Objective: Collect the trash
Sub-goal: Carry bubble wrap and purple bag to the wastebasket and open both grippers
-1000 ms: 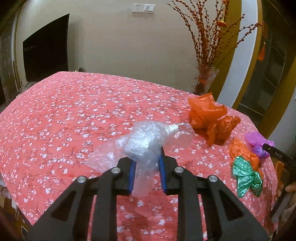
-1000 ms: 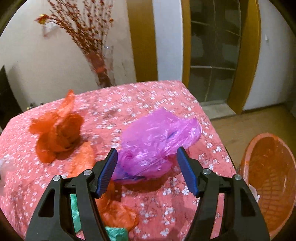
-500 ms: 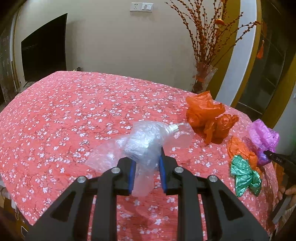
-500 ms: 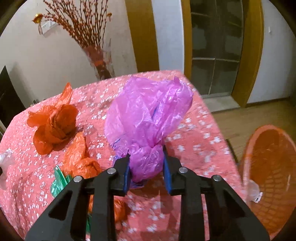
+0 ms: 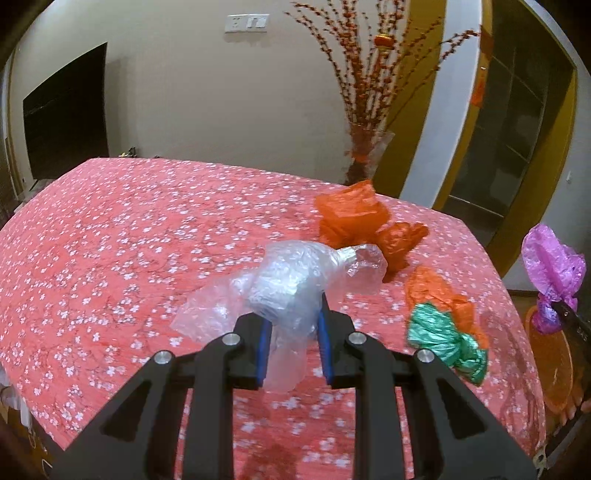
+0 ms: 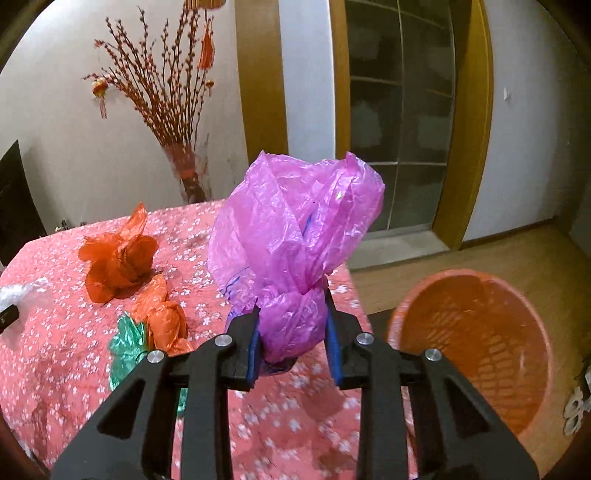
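The purple bag (image 6: 295, 236) is thin, shiny plastic, all crinkled, puffed wide at the top and squeezed narrow at the bottom. The right claw (image 6: 293, 343) has just closed on it and is now clenched on that narrow part, with the blue pads pressing both sides. The bag is held up in the air, over the edge of the table (image 6: 66, 332) and close to the orange basket (image 6: 476, 354) on the wooden floor.

The clear bag (image 5: 291, 284) is see-through plastic, bunched up into a lump with loose flaps sticking out. The left claw (image 5: 291, 339) is clenched on it too. It is just above the red table (image 5: 129, 240) with the little white flowers on its cloth.

More trash lies on the table: a big orange bag (image 5: 351, 218), a smaller orange bag (image 5: 439, 295) and a green bag (image 5: 447, 339) touching it.

The left view shows a dark screen (image 5: 66, 110) on the wall and a white wall switch (image 5: 247, 23), which the right view does not show well. It shows the purple bag (image 5: 550, 269) only small, at the far right. The right view shows the inside of the basket, with its pattern of holes, and a tall glass door (image 6: 402, 122) with a yellow frame. Both views show a vase of red twigs (image 6: 184, 173) behind the table.
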Tool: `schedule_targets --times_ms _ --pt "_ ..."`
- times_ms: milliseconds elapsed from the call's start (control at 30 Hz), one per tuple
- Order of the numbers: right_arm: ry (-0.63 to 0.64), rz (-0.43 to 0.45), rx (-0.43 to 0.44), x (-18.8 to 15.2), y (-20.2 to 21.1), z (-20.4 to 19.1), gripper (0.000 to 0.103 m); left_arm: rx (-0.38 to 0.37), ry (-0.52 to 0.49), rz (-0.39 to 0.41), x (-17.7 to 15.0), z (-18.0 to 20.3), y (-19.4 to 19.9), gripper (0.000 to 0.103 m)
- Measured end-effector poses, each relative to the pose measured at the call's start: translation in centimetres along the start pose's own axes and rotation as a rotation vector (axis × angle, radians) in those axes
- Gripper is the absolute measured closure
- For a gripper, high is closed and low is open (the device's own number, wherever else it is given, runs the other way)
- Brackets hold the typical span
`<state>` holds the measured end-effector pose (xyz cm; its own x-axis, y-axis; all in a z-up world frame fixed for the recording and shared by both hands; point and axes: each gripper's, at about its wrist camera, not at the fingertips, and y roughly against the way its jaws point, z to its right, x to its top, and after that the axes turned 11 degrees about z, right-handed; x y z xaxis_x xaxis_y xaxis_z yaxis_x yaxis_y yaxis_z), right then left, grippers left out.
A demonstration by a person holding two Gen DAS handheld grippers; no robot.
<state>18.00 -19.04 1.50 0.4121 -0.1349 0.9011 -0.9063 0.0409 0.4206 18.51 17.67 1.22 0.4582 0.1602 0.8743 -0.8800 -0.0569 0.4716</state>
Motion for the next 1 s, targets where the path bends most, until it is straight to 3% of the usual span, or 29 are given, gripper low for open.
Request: schedule_targets --times_ms 400,1000 --pt "-0.046 0.080 -0.036 0.3 4.3 3.4 0.075 -0.111 -0.056 0.006 0.0 6.5 1.3 0.080" --pt "-0.118 0.143 -0.173 -0.4 8.0 10.2 0.075 -0.348 -0.125 -0.021 -0.9 19.1 2.5 0.080"
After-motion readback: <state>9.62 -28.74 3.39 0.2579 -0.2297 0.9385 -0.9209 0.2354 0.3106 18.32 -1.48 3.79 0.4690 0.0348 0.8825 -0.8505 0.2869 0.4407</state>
